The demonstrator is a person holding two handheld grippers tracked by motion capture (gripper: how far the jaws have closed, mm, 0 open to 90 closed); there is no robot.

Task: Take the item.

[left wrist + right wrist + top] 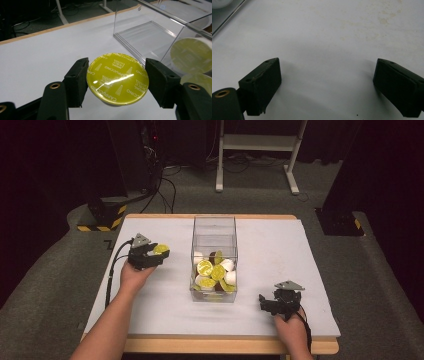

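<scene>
We can read white words on the yellow capsule (pixel 117 78): "CAPPUCCINO" runs round its shiny lid, and smaller words in the middle look like "DOLCE GUSTO". Our left gripper (pixel 116 80) has its 2 black jaws pressed on the sides of this capsule, holding it just above the white table (pixel 280 305), a little to the left of the clear box (pixel 214 227).

The table has a wooden edge and stands on grey carpet. Behind it the room is dark, with black cables and a white frame on the floor.

From the high view we see the box is partly full of yellow capsules and white ones (pixel 230 278). The left gripper view shows the box wall up close, with pale yellow lids behind it.

Our right gripper (pixel 280 304) rests near the front right of the table, well apart from the box. In the right gripper view its jaws stand wide apart with nothing between them, and faint brown stains (pixel 384 21) mark the table top.
</scene>
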